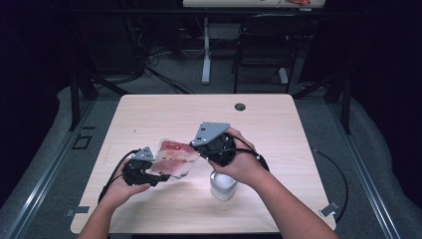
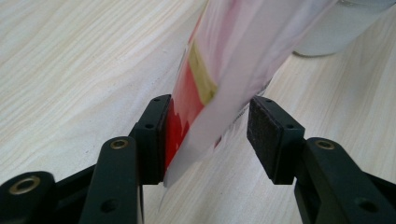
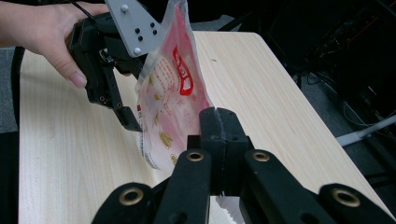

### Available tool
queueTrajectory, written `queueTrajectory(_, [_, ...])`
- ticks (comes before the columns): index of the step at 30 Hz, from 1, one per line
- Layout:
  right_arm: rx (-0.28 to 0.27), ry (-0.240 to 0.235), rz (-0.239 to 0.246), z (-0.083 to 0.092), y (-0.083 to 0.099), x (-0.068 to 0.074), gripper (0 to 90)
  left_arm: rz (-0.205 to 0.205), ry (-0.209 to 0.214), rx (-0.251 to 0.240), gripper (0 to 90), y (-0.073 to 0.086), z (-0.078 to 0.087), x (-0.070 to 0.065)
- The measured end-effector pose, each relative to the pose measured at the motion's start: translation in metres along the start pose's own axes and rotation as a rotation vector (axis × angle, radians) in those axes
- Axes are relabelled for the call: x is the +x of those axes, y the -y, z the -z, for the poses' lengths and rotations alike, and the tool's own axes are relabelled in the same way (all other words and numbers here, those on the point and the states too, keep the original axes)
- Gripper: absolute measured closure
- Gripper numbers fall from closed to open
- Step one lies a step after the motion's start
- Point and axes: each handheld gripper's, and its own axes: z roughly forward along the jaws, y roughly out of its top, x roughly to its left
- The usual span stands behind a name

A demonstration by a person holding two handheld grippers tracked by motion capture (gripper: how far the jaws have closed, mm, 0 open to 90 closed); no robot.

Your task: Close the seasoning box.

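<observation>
A clear plastic bag [image 1: 171, 158] with red and gold print hangs above the table between my two grippers. My right gripper [image 1: 200, 157] holds one edge of it; in the right gripper view its jaws [image 3: 219, 126] are pressed together on the bag [image 3: 170, 98]. My left gripper [image 1: 157, 178] is at the bag's other end. In the left gripper view its jaws [image 2: 208, 140] stand apart around the bag [image 2: 219, 70]. The film lies against the left pad [image 2: 161, 140], with a gap to the right pad. The left gripper [image 3: 135, 126] and its hand are also seen in the right gripper view.
A white round container [image 1: 223, 185] stands on the light wooden table [image 1: 174, 109] under my right hand, and appears in the left gripper view [image 2: 341, 28]. A cable hole [image 1: 240, 106] sits near the far edge. Beyond the table are a chair [image 1: 263, 45] and floor cables.
</observation>
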Motion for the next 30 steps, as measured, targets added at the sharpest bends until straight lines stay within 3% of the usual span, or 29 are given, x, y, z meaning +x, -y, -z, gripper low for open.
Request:
queueTrajectory(16, [0.01, 0.003, 0.005, -0.008, 0.0, 0.0, 90.0, 0.001, -0.022, 0.006, 49.2, 0.001, 0.001, 0.0])
queueTrajectory(20, [0.022, 0.002, 0.011, -0.009, 0.0, 0.001, 90.0, 0.005, -0.023, -0.004, 48.0, 0.001, 0.002, 0.001])
queueTrajectory(25, [0.039, -0.001, 0.028, -0.014, 0.0, 0.003, 90.0, 0.013, -0.022, -0.049, 46.3, 0.001, 0.006, 0.001])
queueTrajectory(30, [0.044, -0.003, 0.04, -0.02, 0.0, 0.008, 90.0, 0.007, -0.022, -0.05, 47.1, 0.001, 0.007, 0.001])
